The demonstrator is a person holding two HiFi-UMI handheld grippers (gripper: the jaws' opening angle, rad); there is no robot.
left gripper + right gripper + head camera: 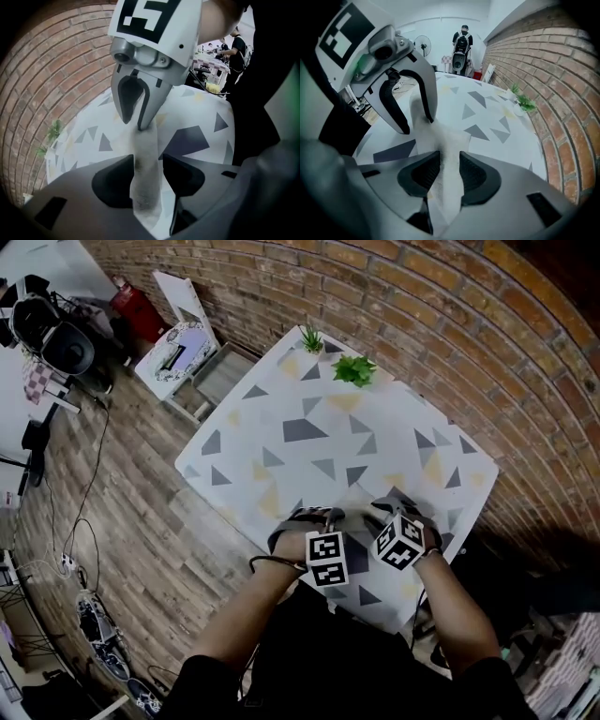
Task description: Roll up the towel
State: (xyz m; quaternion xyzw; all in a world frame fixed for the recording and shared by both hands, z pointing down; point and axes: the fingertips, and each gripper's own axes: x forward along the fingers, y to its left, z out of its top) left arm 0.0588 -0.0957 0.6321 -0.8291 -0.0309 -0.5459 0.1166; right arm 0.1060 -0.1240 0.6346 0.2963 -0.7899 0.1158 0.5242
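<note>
Running as a narrow pale strip, the towel (145, 197) is being pinched by the left hand-held gripper (147, 158) and the right hand-held gripper (449, 157) over the near edge of the counter (309, 432), probably needing even, matched turning to be rolling tight.
</note>
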